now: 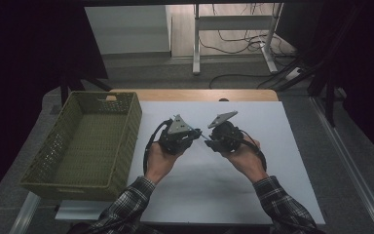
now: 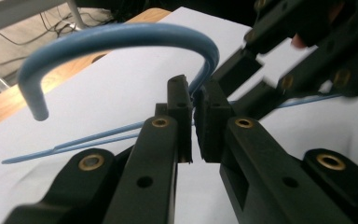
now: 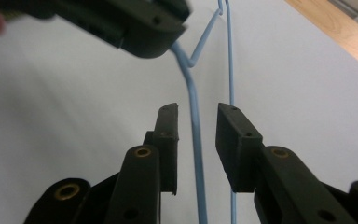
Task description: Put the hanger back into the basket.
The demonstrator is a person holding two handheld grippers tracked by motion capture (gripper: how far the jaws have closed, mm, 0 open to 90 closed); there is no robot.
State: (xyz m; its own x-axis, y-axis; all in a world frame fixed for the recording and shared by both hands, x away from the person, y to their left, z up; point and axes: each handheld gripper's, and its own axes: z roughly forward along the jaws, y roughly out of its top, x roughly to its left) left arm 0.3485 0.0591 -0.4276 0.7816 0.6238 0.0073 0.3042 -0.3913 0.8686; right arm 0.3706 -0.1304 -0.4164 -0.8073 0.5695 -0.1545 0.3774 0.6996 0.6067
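A blue wire hanger (image 2: 121, 39) is held above the white sheet (image 1: 277, 146). In the left gripper view its thick hook curves up and to the left, and my left gripper (image 2: 193, 100) is shut on the neck just below that hook. In the right gripper view one thin wire of the hanger (image 3: 195, 121) runs between the jaws of my right gripper (image 3: 198, 112), which stand open and apart from it. In the high view the left gripper (image 1: 195, 135) and right gripper (image 1: 207, 139) face each other tip to tip over the middle of the sheet.
A green woven basket (image 1: 129, 141) stands at the left of the sheet, with nothing visible inside. A wooden table edge (image 1: 195, 95) runs along the far side. Beyond it are a desk frame and cables on the floor (image 1: 233, 44).
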